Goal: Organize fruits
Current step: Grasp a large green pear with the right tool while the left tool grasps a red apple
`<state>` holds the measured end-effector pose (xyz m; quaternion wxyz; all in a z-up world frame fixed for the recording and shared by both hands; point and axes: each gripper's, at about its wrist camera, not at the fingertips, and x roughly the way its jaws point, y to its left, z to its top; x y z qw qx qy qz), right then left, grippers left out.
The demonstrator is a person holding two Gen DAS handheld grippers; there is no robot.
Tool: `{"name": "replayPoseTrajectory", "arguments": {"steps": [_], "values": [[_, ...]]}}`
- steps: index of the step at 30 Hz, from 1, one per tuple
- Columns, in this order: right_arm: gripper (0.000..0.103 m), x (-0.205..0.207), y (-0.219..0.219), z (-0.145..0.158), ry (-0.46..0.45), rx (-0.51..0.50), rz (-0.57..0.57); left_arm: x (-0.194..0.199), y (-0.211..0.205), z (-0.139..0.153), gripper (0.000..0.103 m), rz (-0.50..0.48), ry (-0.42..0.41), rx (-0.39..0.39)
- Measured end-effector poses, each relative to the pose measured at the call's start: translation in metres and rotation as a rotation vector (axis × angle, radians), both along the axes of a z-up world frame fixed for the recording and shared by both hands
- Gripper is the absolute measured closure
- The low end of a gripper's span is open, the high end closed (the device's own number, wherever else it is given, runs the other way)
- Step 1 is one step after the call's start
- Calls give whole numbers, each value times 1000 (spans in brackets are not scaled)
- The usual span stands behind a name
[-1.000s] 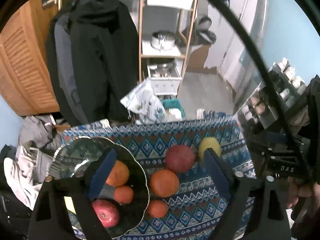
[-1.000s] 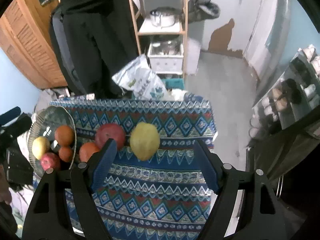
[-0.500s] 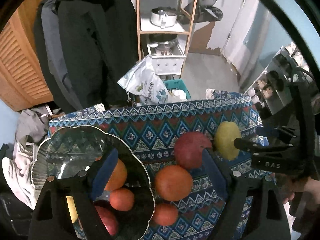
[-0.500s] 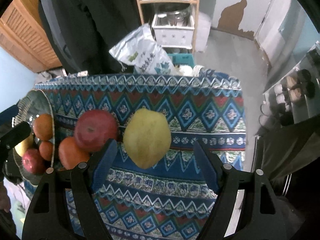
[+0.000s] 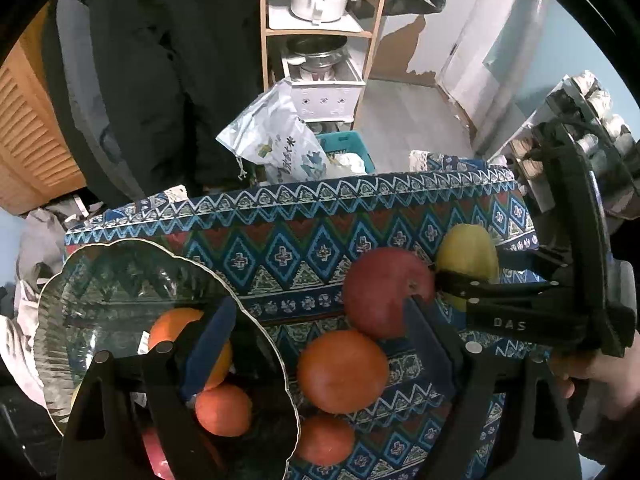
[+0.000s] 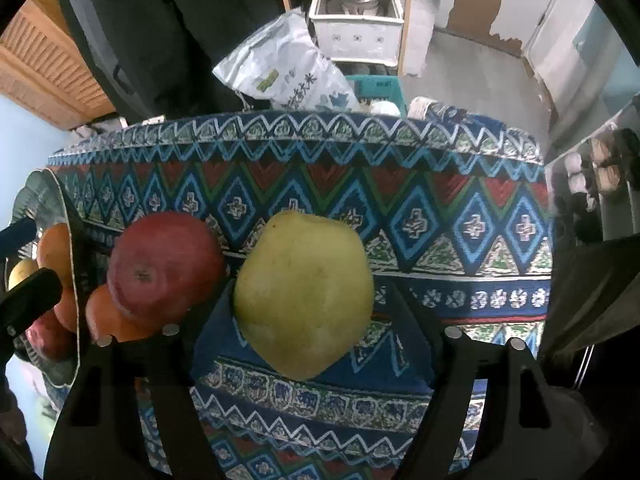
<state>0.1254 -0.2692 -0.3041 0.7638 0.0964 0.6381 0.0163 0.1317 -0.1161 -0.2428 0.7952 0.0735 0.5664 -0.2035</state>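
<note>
A: Where do we stand with the right gripper (image 6: 308, 312)?

B: We have it pointing steeply down over the yellow pear (image 6: 304, 292), which lies on the patterned tablecloth (image 6: 460, 220) of the table. Our jaws are closing, with the pear between them. The left pad sits right at the pear's edge; on the right side we cannot tell whether there is contact.

A: And what lies next to it?

B: A red apple (image 6: 164, 268) just to the pear's left, with an orange (image 6: 108, 320) tucked under the apple's lower edge. Further left we see the rim of the glass bowl (image 6: 70, 240).

A: What about the left gripper (image 5: 316, 340)?

B: We hold its jaws wide, gripping nothing. The left finger hangs over the glass bowl (image 5: 120, 280), in front of an orange (image 5: 176, 332) inside it. The large orange (image 5: 342, 372) on the cloth lies between our fingers, touched by neither. A smaller orange (image 5: 324, 438) sits just below it, by the bowl's rim.

A: What else is in the bowl?

B: Another small orange (image 5: 224, 410) and a red fruit (image 5: 154, 456) low down, mostly hidden. From this side we also see the right gripper (image 5: 520, 296) reaching in beside the pear (image 5: 468, 256), and the hand (image 5: 596, 380) holding it.
</note>
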Motion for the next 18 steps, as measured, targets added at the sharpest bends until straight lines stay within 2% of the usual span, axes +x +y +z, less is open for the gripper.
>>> {"name": "replayPoseTrajectory", "arguments": {"steps": [2,10,18], "values": [[34,0,0,-4,12,15,5,1,-2,-3,16,-6,11,-3],[36,-9,-2,-3,2,-9,14,2,-18,-15,16,-49,51,1],[36,-45,-27,10,-28,-21,-64,0,-41,-35,15,-104,86,21]]}}
